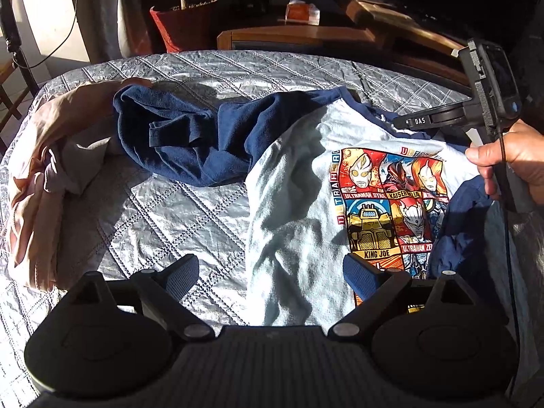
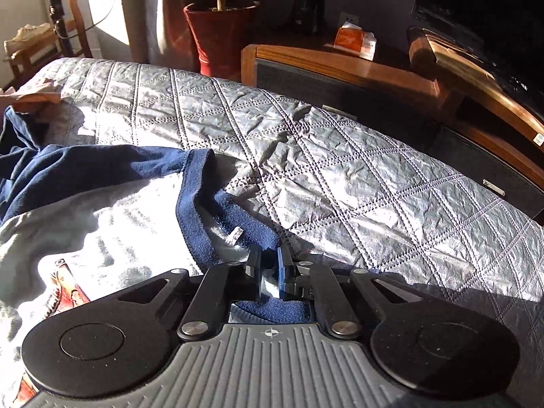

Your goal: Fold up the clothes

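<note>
A white T-shirt [image 1: 292,204] with navy sleeves, a navy collar and a bright cartoon print [image 1: 384,204] lies crumpled on the quilted bed. My left gripper [image 1: 272,272] hovers open just above its lower white part, nothing between the fingers. In the right wrist view my right gripper [image 2: 270,265] is shut on the shirt's navy collar [image 2: 251,227] near the neck label. The same shirt's white body [image 2: 102,221] spreads to the left. From the left wrist view the right gripper's body [image 1: 482,102] and the hand [image 1: 513,163] holding it show at the far right.
A peach-coloured garment [image 1: 37,176] lies bunched at the bed's left edge. The grey quilted bedspread [image 2: 357,176] lies bare on the right. Beyond the bed stand a red plant pot [image 2: 217,37], a wooden cabinet [image 2: 340,64] with a tissue box [image 2: 355,42], and a dark TV.
</note>
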Available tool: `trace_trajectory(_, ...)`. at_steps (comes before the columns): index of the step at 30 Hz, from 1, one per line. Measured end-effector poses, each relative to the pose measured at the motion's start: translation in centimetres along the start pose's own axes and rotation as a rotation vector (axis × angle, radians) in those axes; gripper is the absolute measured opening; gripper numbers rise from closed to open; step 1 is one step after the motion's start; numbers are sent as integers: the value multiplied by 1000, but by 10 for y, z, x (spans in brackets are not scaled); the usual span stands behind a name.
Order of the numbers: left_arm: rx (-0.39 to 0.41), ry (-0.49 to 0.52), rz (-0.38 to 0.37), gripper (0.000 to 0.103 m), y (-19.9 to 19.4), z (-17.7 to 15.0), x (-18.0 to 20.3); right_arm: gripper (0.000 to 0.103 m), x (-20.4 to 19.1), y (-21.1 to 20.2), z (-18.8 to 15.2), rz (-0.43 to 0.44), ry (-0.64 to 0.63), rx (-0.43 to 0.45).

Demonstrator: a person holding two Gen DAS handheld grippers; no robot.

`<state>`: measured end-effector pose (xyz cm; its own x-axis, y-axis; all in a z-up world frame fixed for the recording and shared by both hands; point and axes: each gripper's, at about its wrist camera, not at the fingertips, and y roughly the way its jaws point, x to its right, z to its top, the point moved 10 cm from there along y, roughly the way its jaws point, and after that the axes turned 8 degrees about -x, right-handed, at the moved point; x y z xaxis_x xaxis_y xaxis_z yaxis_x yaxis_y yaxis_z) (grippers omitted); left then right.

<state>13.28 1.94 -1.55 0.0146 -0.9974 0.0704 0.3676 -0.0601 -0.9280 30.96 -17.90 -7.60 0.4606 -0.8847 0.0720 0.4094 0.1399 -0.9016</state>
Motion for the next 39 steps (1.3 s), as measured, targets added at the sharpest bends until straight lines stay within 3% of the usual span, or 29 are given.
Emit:
trace_trajectory(1, 0, -2, 0, 90, 0, 0, -1, 6, -4, 0, 3, 9, -11, -2)
trace_trajectory(5, -4, -9, -4, 90, 0, -1, -1, 5, -8, -18, 33, -34, -3, 132)
trace_trajectory(7, -2, -6, -5, 90, -1, -1, 0, 8, -10, -36, 53, -151, -75, 277)
trace_trajectory(8, -2, -3, -6, 90, -1, -2, 1, 15, -8, -40, 60, -234, -112, 311)
trace_trajectory(9, -3, 0, -7, 90, -1, -2, 2, 28, -6, -38, 62, -278, -121, 290)
trace_trajectory(10, -4, 0, -8, 90, -1, -2, 2, 33, -3, -35, 64, -314, -124, 259)
trace_trajectory(12, -5, 0, -11, 90, -2, -3, 2, 51, 4, -44, 61, -290, -20, 281)
trace_trajectory(13, -4, -4, -12, 90, -2, -2, 1, 55, 4, -50, 58, -275, 23, 301)
trace_trajectory(16, 6, -24, -19, 90, -7, 0, -2, 55, -23, -58, 32, -74, 147, 284)
trace_trajectory(22, 27, -15, 17, 90, -10, 2, -6, 51, -131, -34, 1, 56, -48, 210)
trace_trajectory(25, 30, -20, 24, 91, -10, 4, -8, 64, -170, -26, -10, 113, -100, 180)
trace_trajectory(27, 33, -23, 22, 92, -9, 4, -9, 60, -155, -35, -17, 109, -11, 172)
trace_trajectory(29, 39, -16, 13, 103, -11, 5, -9, 60, -121, -57, -38, 72, 101, 221)
trace_trajectory(31, 45, -6, 16, 97, -13, 5, -9, 64, -87, -80, -59, 34, 213, 270)
trace_trajectory(32, 49, -2, 33, 97, -14, 6, -11, 71, -70, -92, -71, 15, 269, 294)
trace_trajectory(34, 56, -14, 33, 97, -16, 7, -15, 70, -35, -110, -97, -22, 382, 308)
trace_trajectory(35, 58, -22, 29, 97, -17, 7, -17, 64, -21, -121, -120, -36, 414, 293)
trace_trajectory(37, 62, -29, 36, 97, -19, 7, -22, 63, -12, -141, -160, -49, 415, 269)
trace_trajectory(39, 65, -37, 44, 97, -20, 8, -27, 63, -35, -157, -191, -34, 300, 238)
